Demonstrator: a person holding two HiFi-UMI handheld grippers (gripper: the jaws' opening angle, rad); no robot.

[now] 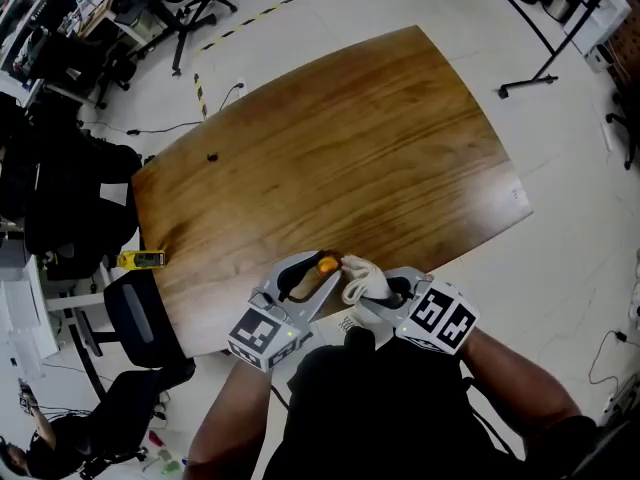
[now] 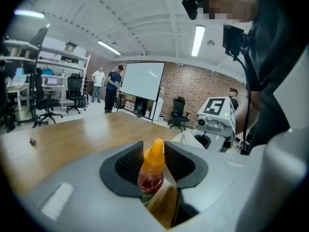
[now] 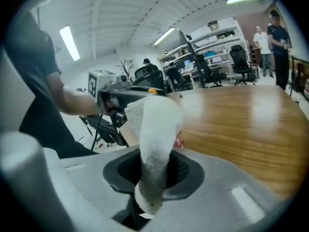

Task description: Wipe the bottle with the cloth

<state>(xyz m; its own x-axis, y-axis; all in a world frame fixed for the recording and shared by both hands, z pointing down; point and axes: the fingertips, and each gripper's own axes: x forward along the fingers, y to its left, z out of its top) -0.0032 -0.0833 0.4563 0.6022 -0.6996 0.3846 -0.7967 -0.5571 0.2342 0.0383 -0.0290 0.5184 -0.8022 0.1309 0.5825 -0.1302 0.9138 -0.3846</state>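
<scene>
Closest to the camera, at 6 o'clock of the head view, are the person's left forearm (image 1: pixel 225 423) and right forearm (image 1: pixel 520 378), each carrying a claw over the near edge of the wooden worktop (image 1: pixel 350 148). At 7 o'clock of the pair, the left claw (image 1: pixel 305 278) has its jaws partly closed, with both pads pressing on the bottle (image 1: pixel 325 265). In the left gripper view, the small bottle has an orange cap and red contents and stands upright between the pads. Just to its right, at 3 o'clock of the cap, the white cloth (image 1: pixel 362 278) bunches up against the bottle. The right claw (image 1: pixel 390 293) is clamped on that cloth. In the right gripper view, the cloth rises from the narrow gap between the jaws and hides most of the bottle. A small dark object (image 1: pixel 211 156) lies on the worktop at 10 o'clock, well apart from the claws.
</scene>
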